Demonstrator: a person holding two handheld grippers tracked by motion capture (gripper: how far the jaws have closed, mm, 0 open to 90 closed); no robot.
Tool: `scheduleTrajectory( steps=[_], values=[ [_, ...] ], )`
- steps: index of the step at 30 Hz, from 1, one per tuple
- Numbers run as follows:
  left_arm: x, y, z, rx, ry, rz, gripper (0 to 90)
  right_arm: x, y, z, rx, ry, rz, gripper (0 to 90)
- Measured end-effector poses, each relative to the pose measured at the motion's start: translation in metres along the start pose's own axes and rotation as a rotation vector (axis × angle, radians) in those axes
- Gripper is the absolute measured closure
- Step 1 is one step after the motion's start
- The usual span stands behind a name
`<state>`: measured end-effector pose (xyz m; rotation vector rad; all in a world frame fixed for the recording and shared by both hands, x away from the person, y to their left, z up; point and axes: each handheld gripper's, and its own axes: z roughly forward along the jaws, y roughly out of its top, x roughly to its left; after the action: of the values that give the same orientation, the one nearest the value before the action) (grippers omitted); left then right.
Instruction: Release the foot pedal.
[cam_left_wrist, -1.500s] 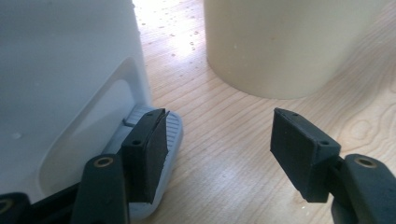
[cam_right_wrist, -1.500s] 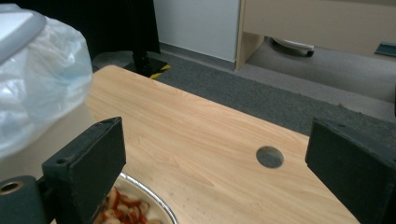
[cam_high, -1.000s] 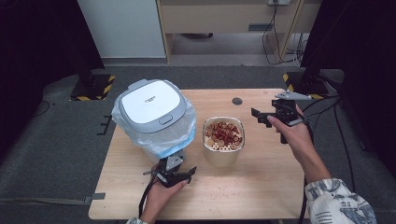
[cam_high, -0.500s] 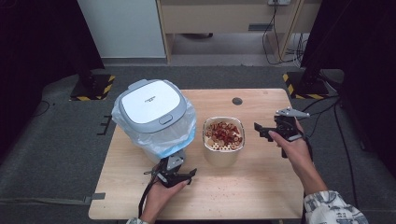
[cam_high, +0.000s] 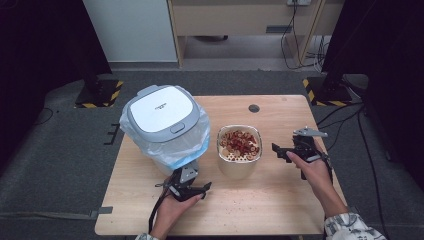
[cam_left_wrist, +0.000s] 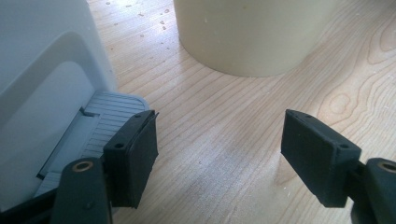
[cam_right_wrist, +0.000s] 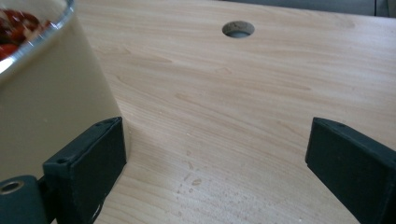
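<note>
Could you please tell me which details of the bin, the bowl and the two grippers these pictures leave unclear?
- Bin: inside hidden by its shut lid, high view.
- Bin pedal: partly covered by the left gripper, left gripper view.
- Bowl: contents too small to identify, high view; cut off by the frame edge in the right gripper view.
- Right gripper: whether its near pad touches the bowl is unclear.

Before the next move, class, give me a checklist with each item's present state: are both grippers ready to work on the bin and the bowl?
1. Right gripper fingers open, nothing between them: ok.
2. Left gripper fingers open, nothing between them: ok.
3. Bowl upright on the table, contents inside: ok.
4. Bin lid down: ok.
5. Left gripper at the bin's pedal, touching or not: cannot tell.
6. Right gripper beside the bowl, not gripping it: ok.
</note>
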<state>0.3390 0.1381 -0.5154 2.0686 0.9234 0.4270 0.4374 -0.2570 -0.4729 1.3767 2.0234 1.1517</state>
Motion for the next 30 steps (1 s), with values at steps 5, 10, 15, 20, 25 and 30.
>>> scheduleTrajectory(
  steps=[5,10,15,20,25,30],
  values=[
    [0.0,-0.001,0.001,0.004,0.002,0.006,25.8,0.0,-0.011,0.005,0.017,-0.002,0.007,5.8],
    [-0.001,-0.001,0.002,0.009,-0.005,0.006,25.3,-0.001,-0.021,0.01,0.05,-0.007,0.009,5.6],
    [-0.001,-0.002,0.003,0.017,-0.008,0.008,25.0,-0.003,-0.028,0.015,0.102,-0.023,0.02,5.3],
    [-0.002,-0.002,0.004,0.023,-0.01,0.012,24.4,-0.004,-0.036,0.023,0.14,-0.05,0.026,5.7],
    [-0.001,-0.002,0.004,0.021,-0.015,0.007,24.3,-0.003,-0.05,0.034,0.193,-0.078,0.037,4.9],
    [-0.002,-0.003,0.005,0.022,-0.017,0.006,23.8,0.005,-0.055,0.039,0.179,-0.135,-0.018,2.8]
  ],
)
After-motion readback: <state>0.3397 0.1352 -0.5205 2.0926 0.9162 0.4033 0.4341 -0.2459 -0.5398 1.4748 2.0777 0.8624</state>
